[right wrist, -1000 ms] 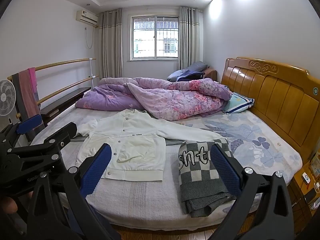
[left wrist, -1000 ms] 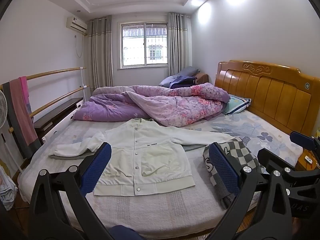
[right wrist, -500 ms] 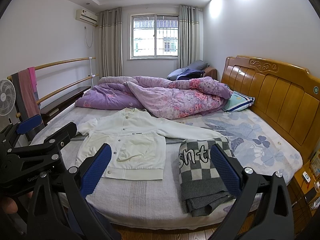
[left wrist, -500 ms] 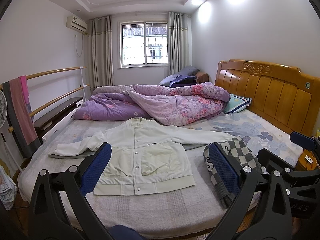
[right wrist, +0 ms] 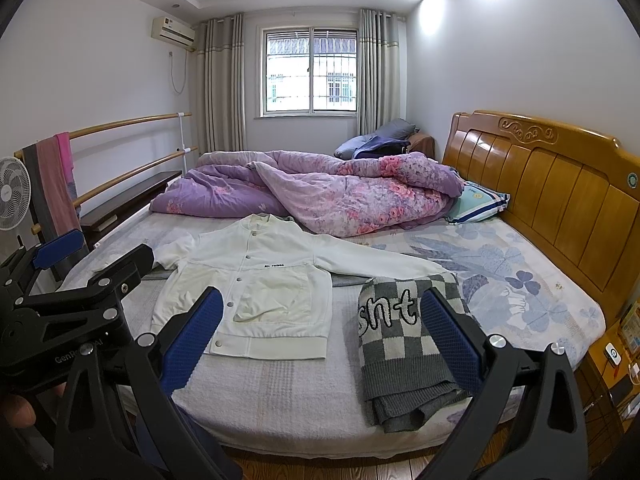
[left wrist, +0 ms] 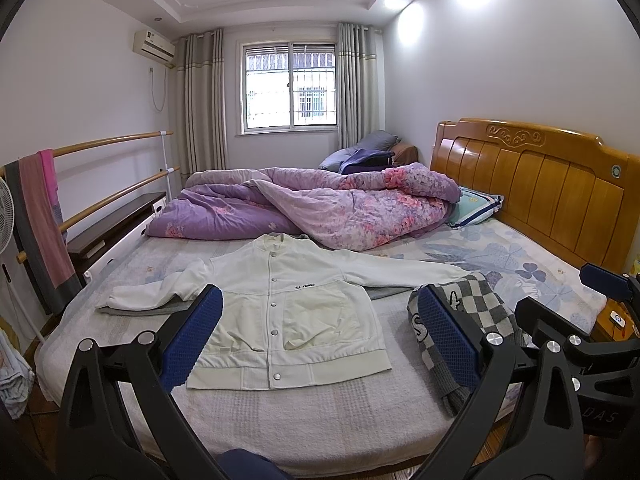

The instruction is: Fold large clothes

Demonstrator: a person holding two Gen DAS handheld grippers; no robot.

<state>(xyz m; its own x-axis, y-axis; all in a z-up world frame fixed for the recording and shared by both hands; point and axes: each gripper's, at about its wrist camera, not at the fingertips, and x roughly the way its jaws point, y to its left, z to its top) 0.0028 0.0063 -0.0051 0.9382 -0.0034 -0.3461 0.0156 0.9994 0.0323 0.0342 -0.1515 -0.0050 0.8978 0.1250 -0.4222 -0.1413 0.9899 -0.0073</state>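
— What does the room look like?

— A bedroom. A wide bed [left wrist: 304,408] with a pale woven sheet fills most of it, with a carved wooden headboard [left wrist: 536,188] along the right side. A crumpled purple floral duvet [left wrist: 320,208] is heaped at the far end, below a barred window [left wrist: 290,86] flanked by grey curtains. An air conditioner [left wrist: 154,44] sits high on the left wall, and two wooden rails [left wrist: 108,146] run along that wall with a pink and grey towel [left wrist: 40,216] draped over them. A white fan [right wrist: 12,194] stands at the left edge of the right wrist view.

— And the garment?

— A white snap-button jacket [left wrist: 280,312] lies flat, front up, in the middle of the bed. Its collar points toward the duvet and its hem toward the near edge, so the body's long axis runs away from the cameras. Both sleeves spread sideways, the right one reaching toward the headboard side.

— Anything beside it?

— A folded grey-and-white checkered sweater [right wrist: 404,344] lies just to its right, near the bed's front edge; the jacket's sleeve end touches its far side.

— The tongs?

— The left tongs [left wrist: 320,344] are spread wide and empty, held above the jacket's hem. The right tongs [right wrist: 322,338] are likewise wide apart, holding nothing, held above the gap between jacket and sweater.
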